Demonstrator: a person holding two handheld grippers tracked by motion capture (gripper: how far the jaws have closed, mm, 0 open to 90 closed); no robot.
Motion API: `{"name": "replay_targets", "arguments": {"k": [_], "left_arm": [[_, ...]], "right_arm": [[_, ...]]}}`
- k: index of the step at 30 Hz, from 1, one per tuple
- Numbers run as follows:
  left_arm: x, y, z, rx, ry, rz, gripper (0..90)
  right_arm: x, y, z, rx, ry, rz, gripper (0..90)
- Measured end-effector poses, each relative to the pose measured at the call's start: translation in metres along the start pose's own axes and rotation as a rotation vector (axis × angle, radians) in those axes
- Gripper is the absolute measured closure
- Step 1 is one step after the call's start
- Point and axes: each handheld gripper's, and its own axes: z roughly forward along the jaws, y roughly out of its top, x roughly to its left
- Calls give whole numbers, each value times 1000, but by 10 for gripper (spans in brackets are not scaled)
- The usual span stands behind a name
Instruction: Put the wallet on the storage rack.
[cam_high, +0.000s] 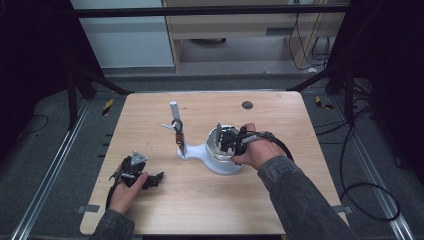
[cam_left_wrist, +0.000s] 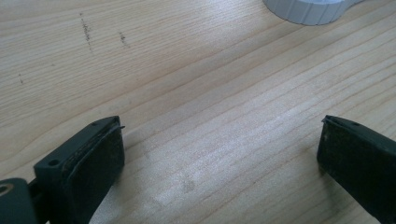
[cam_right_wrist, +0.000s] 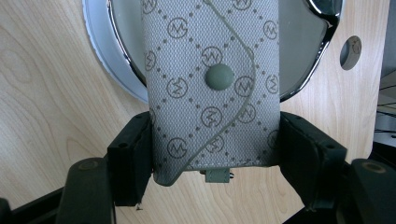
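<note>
A grey monogram pouch (cam_right_wrist: 212, 84) with a round snap button hangs over a shiny, chrome-rimmed dish (cam_right_wrist: 123, 60). My right gripper (cam_right_wrist: 217, 156) is shut on the pouch's lower end, one pad pressing each side. In the high view this gripper (cam_high: 227, 141) sits over the white dish (cam_high: 222, 167) of a white stand (cam_high: 197, 151). The stand's upright post (cam_high: 176, 125) carries a small dark item on one of its pegs. My left gripper (cam_high: 154, 180) rests on the table at the front left. Its jaws stand wide open over bare wood (cam_left_wrist: 219, 158), with nothing between them.
The wooden table (cam_high: 280, 120) has a small dark round mark (cam_high: 247, 105) near its far edge. The stand's white ribbed base (cam_left_wrist: 308, 11) lies beyond the left gripper. Dark frame bars and cables surround the table on the floor.
</note>
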Motion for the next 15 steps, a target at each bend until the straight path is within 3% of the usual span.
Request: {"name": "replay_targets", "arguments": {"k": [15], "left_arm": [[0,0,0,-1,-2,0,3]], "right_arm": [[0,9,6,6,0,8,314]]}}
